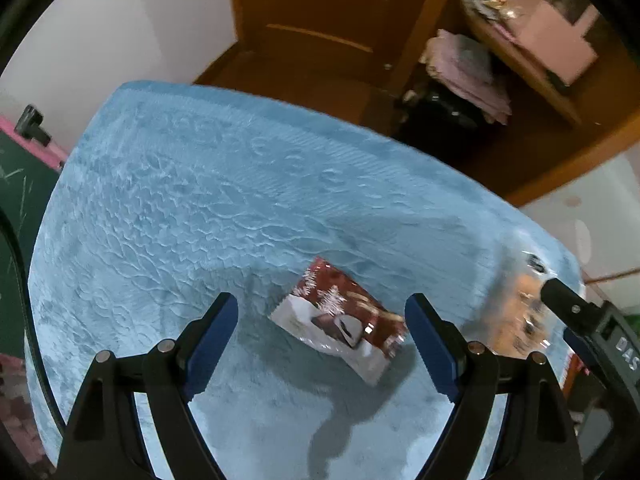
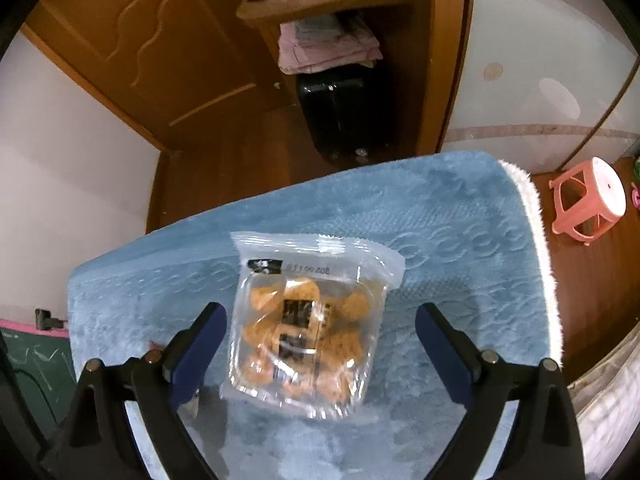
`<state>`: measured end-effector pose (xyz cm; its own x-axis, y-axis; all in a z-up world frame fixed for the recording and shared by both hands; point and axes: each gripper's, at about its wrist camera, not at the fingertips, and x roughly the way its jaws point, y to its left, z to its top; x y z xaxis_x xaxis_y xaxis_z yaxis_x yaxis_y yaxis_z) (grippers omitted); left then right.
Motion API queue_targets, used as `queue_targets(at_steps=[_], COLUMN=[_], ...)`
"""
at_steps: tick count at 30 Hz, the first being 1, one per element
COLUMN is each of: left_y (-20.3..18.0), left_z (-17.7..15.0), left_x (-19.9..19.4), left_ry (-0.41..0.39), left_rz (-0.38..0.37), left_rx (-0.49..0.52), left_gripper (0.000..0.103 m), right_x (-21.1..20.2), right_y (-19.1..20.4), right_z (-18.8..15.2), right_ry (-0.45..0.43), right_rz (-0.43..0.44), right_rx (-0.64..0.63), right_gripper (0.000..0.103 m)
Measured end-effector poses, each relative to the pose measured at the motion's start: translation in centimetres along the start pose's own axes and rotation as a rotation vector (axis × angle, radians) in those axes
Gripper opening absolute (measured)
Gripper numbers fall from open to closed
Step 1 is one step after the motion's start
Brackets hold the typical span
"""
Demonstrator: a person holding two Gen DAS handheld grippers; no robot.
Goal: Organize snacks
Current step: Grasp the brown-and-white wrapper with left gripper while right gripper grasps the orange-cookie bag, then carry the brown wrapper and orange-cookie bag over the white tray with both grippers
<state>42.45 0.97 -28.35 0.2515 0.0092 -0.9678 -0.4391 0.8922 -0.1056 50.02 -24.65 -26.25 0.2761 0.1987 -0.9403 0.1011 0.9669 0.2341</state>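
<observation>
A red and white snack packet (image 1: 340, 316) lies on the blue fluffy blanket (image 1: 200, 208), between the fingers of my left gripper (image 1: 322, 320), which is open and a little above it. A clear bag of golden cookies (image 2: 308, 332) lies on the blanket (image 2: 460, 248) in the right wrist view, between the fingers of my open right gripper (image 2: 320, 332). The same cookie bag (image 1: 516, 312) shows blurred at the right in the left wrist view, with the right gripper's black body (image 1: 592, 324) beside it.
A wooden door (image 2: 132, 40) and wooden shelves with folded pink cloth (image 2: 324, 44) and a black case (image 2: 344, 108) stand beyond the blanket's far edge. A pink plastic stool (image 2: 588, 200) stands on the floor to the right. A green board (image 1: 20, 184) is at left.
</observation>
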Motion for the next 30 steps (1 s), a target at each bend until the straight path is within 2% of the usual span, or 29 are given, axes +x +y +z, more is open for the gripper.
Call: queue_targets(at_steps=[5, 9, 12, 13, 15, 16, 17, 18, 19, 25, 30], left_y=[-0.2, -0.3, -1.2, -1.6, -2.2, -2.4, -2.8, -3.2, -3.7, -5.0, -4.4], left_z=[-0.5, -1.0, -1.8, -2.0, -2.5, -2.6, -3.0, -3.2, -3.6, -7.2, -10.4], left_x=[2.5, 4.2, 4.4, 4.5, 4.5, 4.3, 4.1, 3.8, 3.5, 2.0, -2.1], left_ry=[0.014, 0.045, 0.035, 0.036, 0.042, 0.036, 0.033, 0.033, 0.036, 0.049, 0.041], left_rz=[0.025, 0.016, 0.06, 0.074, 0.091, 0.09, 0.093, 0.093, 0.096, 0.095, 0.07], left_rx=[-0.064, -0.118, -0.089, -0.076, -0.066, -0.063, -0.052, -0.038, -0.011, 0.148, 0.251], left_gripper=[0.085, 0.085, 0.085, 0.085, 0.079, 0.068, 0.053, 0.045, 0.042, 0.037, 0.037], right_x=[2.7, 4.0, 3.6, 3.4, 2.7, 2.6, 2.4, 2.3, 2.1, 0.3, -3.2], right_y=[1.2, 0.4, 0.4, 0.5, 0.4, 0.1, -0.3, -0.8, -1.3, -4.2, -5.6], right_z=[-0.1, -0.7, -1.4, -1.8, -2.3, -2.6, -2.9, -3.1, -3.4, -6.1, -8.9], right_ry=[0.048, 0.104, 0.084, 0.086, 0.082, 0.091, 0.094, 0.098, 0.102, 0.129, 0.112], right_rz=[-0.013, 0.059, 0.052, 0.06, 0.06, 0.051, 0.056, 0.067, 0.077, 0.127, 0.161], right_rx=[-0.037, 0.018, -0.024, -0.04, -0.053, -0.05, -0.041, -0.029, -0.018, 0.032, 0.046], right_gripper=[0.097, 0.097, 0.089, 0.082, 0.081, 0.08, 0.08, 0.079, 0.079, 0.076, 0.076])
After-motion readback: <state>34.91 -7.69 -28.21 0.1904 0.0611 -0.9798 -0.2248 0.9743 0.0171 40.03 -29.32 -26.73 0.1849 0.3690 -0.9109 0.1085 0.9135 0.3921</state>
